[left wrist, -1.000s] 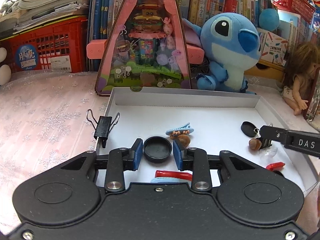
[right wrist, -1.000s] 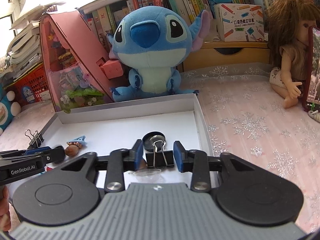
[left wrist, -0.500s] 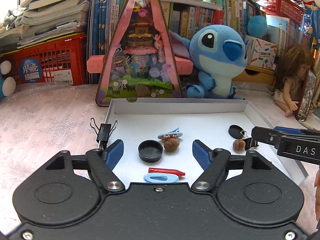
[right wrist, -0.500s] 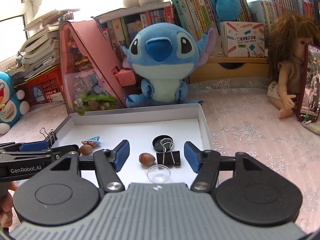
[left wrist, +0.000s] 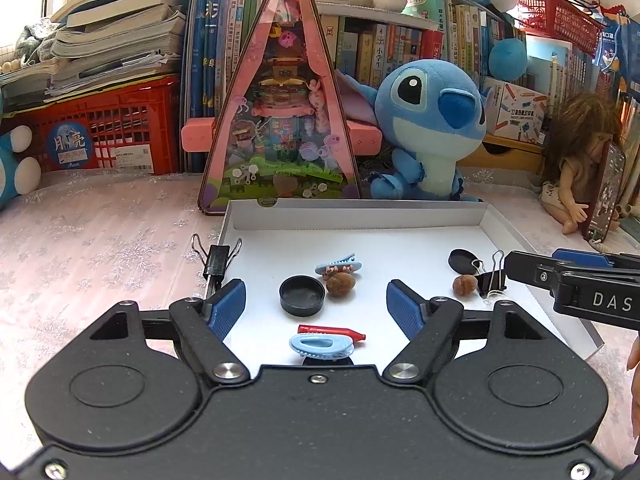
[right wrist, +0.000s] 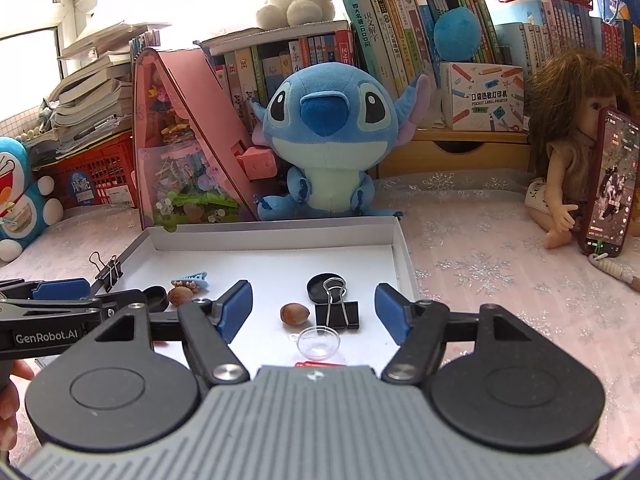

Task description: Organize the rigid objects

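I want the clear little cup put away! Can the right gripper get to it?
Probably yes. The right gripper is open, and the clear cup lies just below its blue pads, with only the binder clip close beside.

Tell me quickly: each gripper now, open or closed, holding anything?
Left gripper: open, holding nothing.
Right gripper: jaws opening, holding nothing.

Light: bright daylight came from the window at upper left, blown out to white.
Glare: the white tray shone evenly, with only soft, short shadows beneath its small items.
Sharpness: both views were crisp, without motion blur.
Distortion: the fisheye bent the bookshelf and table edges, with dark corners around each view.
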The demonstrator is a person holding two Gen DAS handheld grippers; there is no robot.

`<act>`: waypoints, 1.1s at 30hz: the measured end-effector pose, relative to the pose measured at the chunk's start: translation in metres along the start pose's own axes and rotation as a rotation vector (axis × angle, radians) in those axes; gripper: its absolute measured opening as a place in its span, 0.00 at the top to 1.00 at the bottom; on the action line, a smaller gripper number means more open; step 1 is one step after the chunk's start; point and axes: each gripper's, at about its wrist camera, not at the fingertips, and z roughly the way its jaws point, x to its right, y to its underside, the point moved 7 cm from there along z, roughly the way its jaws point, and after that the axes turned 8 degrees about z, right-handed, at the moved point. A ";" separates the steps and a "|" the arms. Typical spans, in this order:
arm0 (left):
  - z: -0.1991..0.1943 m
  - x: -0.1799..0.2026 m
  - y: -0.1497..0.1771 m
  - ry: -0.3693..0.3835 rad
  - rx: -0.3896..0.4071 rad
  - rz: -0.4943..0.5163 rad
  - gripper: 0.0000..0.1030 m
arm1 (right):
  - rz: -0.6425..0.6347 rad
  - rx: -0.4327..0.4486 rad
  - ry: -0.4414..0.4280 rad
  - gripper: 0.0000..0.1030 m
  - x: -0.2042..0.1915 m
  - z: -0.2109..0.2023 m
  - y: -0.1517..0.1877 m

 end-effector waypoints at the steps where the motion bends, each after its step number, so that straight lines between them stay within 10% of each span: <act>1: -0.002 0.000 0.000 0.000 0.001 -0.001 0.26 | 0.000 0.000 0.003 0.22 0.000 -0.001 0.001; 33: -0.087 0.020 0.090 0.008 -0.001 0.049 0.16 | -0.060 0.006 0.112 0.03 0.022 -0.075 0.085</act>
